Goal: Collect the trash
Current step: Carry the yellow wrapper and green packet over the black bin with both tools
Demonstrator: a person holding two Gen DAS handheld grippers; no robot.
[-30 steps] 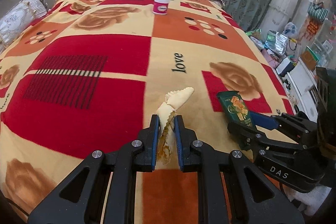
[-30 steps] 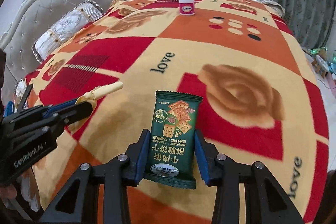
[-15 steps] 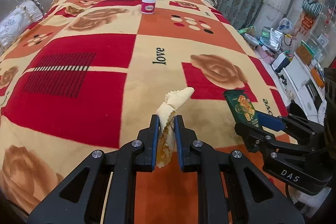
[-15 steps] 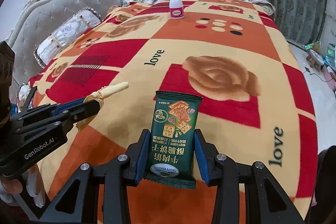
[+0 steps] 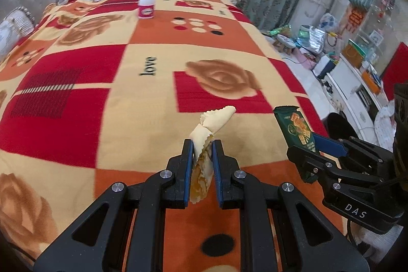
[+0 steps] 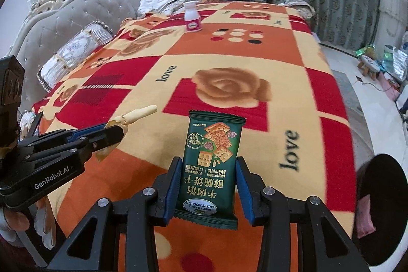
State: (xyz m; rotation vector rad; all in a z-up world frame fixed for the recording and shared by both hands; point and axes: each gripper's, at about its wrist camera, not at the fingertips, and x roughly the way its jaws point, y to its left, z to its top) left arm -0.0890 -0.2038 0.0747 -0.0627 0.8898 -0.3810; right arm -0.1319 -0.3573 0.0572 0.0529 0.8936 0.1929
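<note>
My left gripper [image 5: 202,144] is shut on a crumpled yellow wrapper [image 5: 214,120] and holds it above the near end of the bed. The wrapper also shows in the right wrist view [image 6: 135,115]. My right gripper [image 6: 208,165] is shut on a green biscuit packet [image 6: 213,152], upright between its blue pads; the packet shows at the right of the left wrist view [image 5: 295,128]. A white and pink bottle [image 5: 146,3] stands upright at the far end of the bed, also in the right wrist view [image 6: 192,17].
The bed is covered by a red, orange and yellow blanket [image 5: 107,73] printed with roses. Pillows [image 6: 76,52] and a grey tufted headboard [image 6: 63,14] lie to the left. A dark round rim [image 6: 380,208] sits at the bed's right corner. Floor clutter [image 5: 306,40] lies to the right.
Both grippers have drawn back toward the foot of the bed with their items still held. The bottle looks farther away and more of the room's right side shows.
</note>
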